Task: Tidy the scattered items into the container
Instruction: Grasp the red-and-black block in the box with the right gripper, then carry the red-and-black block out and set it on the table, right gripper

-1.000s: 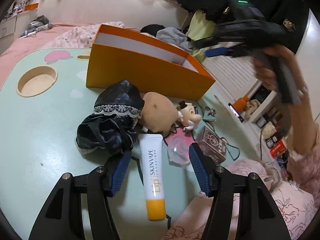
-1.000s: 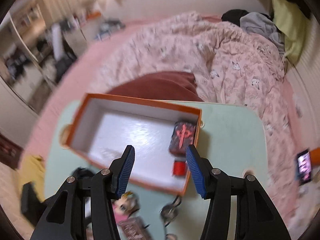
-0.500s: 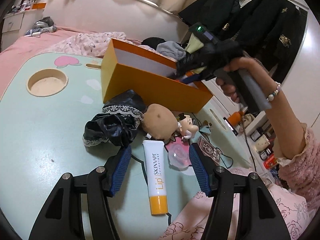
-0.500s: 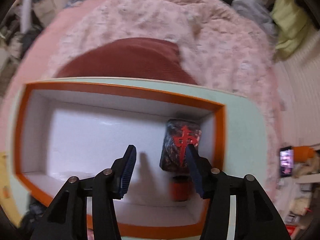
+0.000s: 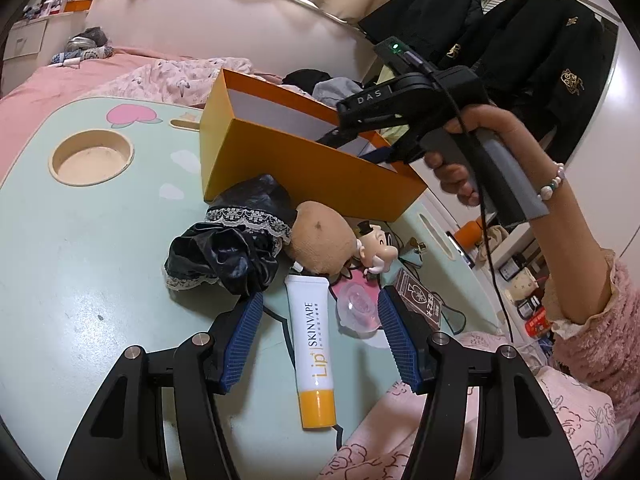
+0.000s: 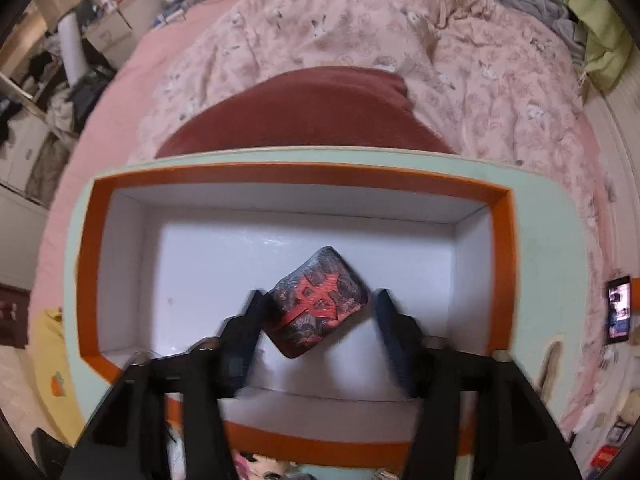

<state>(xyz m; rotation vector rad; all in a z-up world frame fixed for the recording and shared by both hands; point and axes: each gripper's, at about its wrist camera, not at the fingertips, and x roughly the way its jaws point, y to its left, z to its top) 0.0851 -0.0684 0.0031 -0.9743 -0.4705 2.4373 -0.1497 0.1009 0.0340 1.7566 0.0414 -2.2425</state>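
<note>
Behind your small pale-green table [image 5: 80,248] lay a bed covered with a pink flowered quilt [image 6: 400,32], and dark jackets [image 5: 532,52] hung at the right.

On the table stood the orange box [image 5: 304,168], open at the top and white inside. Seen from your right wrist camera, its floor was bare except for one dark case with a red mark [image 6: 318,300], which lay tilted, roughly mid-floor and toward the near wall.

Your right gripper [image 6: 318,308] pointed steeply down into the box. Its jaws were opening, with the case between them; the left finger [image 6: 244,320] looked to be touching or nearly touching the case's edge, and the right finger stood clear of it, so nothing was gripped. From the left wrist camera, your right hand [image 5: 460,160] held that tool over the box's right end.

Your left gripper [image 5: 320,336] hung low over the table with its jaws about half open and holding nothing. Between its blue pads [image 5: 242,340] lay a white lip-balm tube with an orange cap [image 5: 314,344], flat on the table, and a clear pink plastic piece [image 5: 356,308] just beside it. Beyond them, outside the box, were a black lace-trimmed cloth [image 5: 232,248], a brown plush toy [image 5: 320,240], a little figurine [image 5: 374,250] and a dark card box [image 5: 420,300].
</note>
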